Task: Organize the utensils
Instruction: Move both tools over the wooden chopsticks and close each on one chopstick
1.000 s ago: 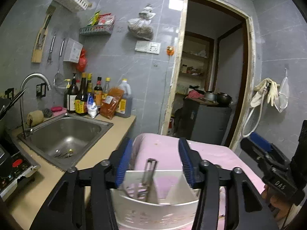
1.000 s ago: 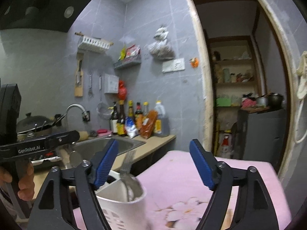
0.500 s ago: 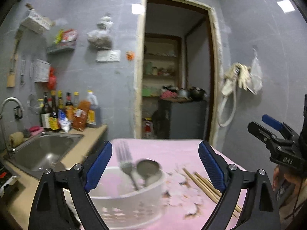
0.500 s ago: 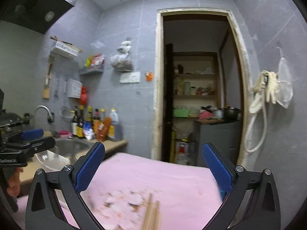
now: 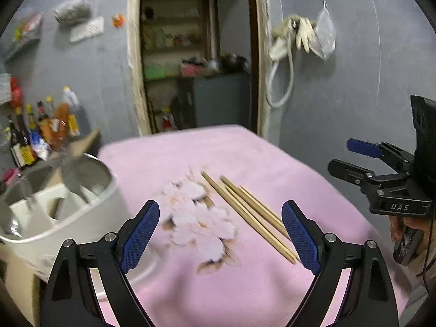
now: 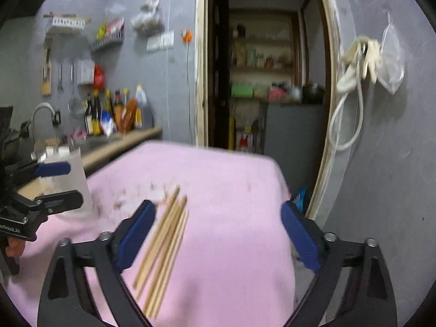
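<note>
**Both tongs swung off the caddy, toward the chopsticks**

Since a second ago both views have swung right: my left tongs (image 5: 220,234), which then straddled the caddy's rim, now hang over bare pink cloth, and the caddy (image 5: 90,218) has slid to the left edge of that view. My right tongs (image 6: 218,234) had the caddy just under their left finger; now the chopsticks lie there instead.

Nearest, both tongs are empty. The left stand wide apart; the right are closing a little, with only the chopsticks' lower ends between the fingers and no pad touching them. The chopsticks (image 5: 245,209) lie loose in a slanted bundle on the cloth-covered counter (image 5: 245,294), beside the flower print and well apart from the caddy. Further left, the caddy holds a fork and spoon, blurred here.

Risks, as I judge them: the sticks are thin and flat on soft cloth, so my pads may pinch cloth or catch only some and scatter the rest. Both frames are smeared with motion, so I may overshoot. With two tongs converging on one bundle, they may knock each other.
</note>
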`<state>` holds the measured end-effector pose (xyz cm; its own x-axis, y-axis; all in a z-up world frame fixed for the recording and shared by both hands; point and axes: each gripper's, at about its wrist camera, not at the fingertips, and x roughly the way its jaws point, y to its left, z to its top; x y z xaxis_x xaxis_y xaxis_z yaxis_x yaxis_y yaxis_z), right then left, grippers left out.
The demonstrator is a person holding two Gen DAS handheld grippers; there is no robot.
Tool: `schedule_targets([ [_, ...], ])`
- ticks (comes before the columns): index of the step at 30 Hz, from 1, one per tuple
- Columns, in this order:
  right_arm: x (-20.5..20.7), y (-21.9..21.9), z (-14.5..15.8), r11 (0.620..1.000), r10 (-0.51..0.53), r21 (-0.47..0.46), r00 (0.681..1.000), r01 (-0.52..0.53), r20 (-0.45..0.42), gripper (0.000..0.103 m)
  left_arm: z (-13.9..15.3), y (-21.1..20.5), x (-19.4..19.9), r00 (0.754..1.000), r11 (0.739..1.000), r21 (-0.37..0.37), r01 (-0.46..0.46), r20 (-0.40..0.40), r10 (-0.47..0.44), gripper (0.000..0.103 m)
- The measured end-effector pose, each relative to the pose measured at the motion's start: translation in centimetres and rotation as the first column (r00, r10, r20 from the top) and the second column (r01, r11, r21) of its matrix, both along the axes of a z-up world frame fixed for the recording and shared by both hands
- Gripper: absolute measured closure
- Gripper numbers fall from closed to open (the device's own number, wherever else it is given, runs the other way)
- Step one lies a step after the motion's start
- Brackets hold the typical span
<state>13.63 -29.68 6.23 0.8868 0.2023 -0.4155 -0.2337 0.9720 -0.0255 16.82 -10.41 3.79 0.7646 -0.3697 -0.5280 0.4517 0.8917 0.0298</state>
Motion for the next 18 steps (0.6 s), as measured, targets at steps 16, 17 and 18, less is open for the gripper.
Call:
schedule_targets([
  [16,2.4,1.7,-5.5,0.986,0.158,0.006,0.929,-0.165,-0.334,0.067,-6.3,-1.9,7.8,0.919,0.999,-0.036,0.007,-0.393,-0.021,0.063],
  [17,2.5,1.8,-5.5,0.986,0.160,0.004,0.927,-0.169,-0.340,0.067,-6.2,-1.8,7.9,0.917,0.999,-0.041,0.003,-0.398,-0.019,0.063],
  [18,2.7,2.1,-5.6,0.985,0.163,-0.001,0.923,-0.175,-0.349,0.068,-6.2,-1.7,8.2,0.915,0.999,-0.047,0.001,-0.402,-0.020,0.063],
])
